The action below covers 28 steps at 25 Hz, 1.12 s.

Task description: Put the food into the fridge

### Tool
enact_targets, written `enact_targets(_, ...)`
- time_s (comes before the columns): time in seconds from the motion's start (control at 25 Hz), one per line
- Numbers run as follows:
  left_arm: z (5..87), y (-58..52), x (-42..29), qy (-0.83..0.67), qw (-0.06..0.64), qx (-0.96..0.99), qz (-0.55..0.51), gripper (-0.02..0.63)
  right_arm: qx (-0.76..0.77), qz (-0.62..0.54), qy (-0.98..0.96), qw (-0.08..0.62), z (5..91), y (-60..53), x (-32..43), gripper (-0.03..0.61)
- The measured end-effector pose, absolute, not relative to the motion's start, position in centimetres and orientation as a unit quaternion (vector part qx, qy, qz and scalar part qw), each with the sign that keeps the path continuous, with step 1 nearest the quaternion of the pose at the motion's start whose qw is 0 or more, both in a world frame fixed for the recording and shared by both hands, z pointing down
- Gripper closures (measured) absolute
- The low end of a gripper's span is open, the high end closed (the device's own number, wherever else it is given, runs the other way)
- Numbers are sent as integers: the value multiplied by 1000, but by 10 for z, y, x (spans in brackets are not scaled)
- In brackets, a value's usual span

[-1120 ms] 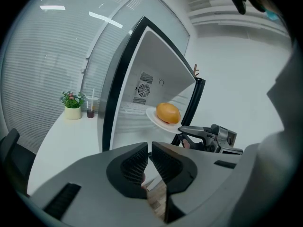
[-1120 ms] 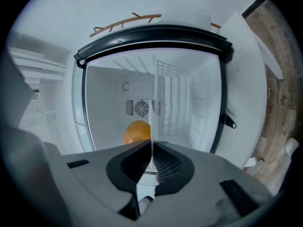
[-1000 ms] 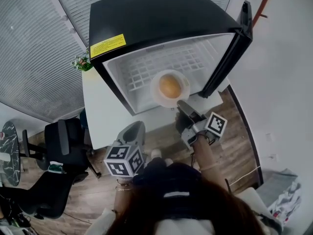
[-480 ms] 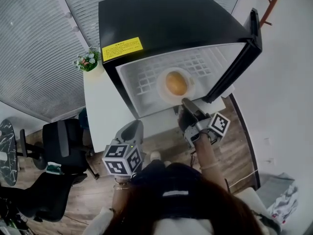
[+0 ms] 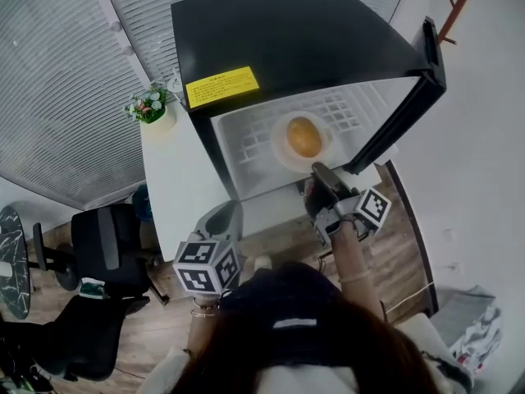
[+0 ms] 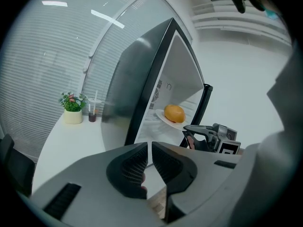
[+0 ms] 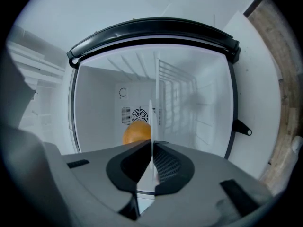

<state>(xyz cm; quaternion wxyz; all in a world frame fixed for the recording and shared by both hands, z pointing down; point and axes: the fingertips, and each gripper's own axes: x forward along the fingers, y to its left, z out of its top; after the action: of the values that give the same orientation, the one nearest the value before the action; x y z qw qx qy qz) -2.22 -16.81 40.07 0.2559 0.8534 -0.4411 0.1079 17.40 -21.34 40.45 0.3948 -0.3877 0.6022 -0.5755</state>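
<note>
Change over the last second: the plate [image 5: 283,150] with the round orange food [image 5: 303,136] has gone from the front lip of the mini fridge [image 5: 287,39] to further in, over the white wire shelf [image 5: 250,142]. The right tool [image 5: 318,171] followed it in. So the insert is nearly done; my read is that only set-down and release are left.

- Right tool: clamped on the near rim of the plate. Its own view shows the thin white edge [image 7: 151,122] pinched between the pads, with the food [image 7: 135,132] just behind and the fridge's back wall beyond.
- Left tool [image 5: 225,217]: jaws together with only a slit between them, and nothing in it. It hangs low in front of the tabletop [image 5: 176,195], well apart from the fridge and not involved.
- Fridge: door [image 5: 410,97] swung wide to the right. Inside there's only the shelf and this plate; I see nothing else stored.
- Plate: holds the one food item, sitting about centre.
- I can't tell whether the plate is resting on the shelf or still carried just above it.
- Beside the fridge on the tabletop: a small potted plant [image 5: 149,105] and a cup with a straw [image 6: 92,112], both clear of the work.
</note>
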Motion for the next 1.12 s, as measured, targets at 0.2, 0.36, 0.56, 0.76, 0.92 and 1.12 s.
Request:
enact_targets(0.2, 404, -168, -24, -442, 259, 851, 113, 586, -391, -577, 597, 397, 405, -215, 175, 566)
enact_targets(0.36, 404, -171, -25, -453, 259, 846, 110, 585, -385, -581, 598, 396, 404, -219, 177, 566)
enact_targets(0.56, 406, -170, -12, -454, 262, 844, 118, 586, -373, -590, 601, 389, 402, -227, 178, 566)
enact_targets(0.76, 407, -170, 8, -449, 265, 844, 124, 586, -364, -599, 603, 380, 401, -234, 182, 566)
enact_targets(0.92, 408, -173, 13, -454, 263, 842, 127, 584, -357, -604, 605, 377, 400, -240, 185, 566)
enact_targets(1.12, 409, -177, 16, -464, 270, 834, 123, 584, -350, -611, 602, 377, 399, -247, 187, 566)
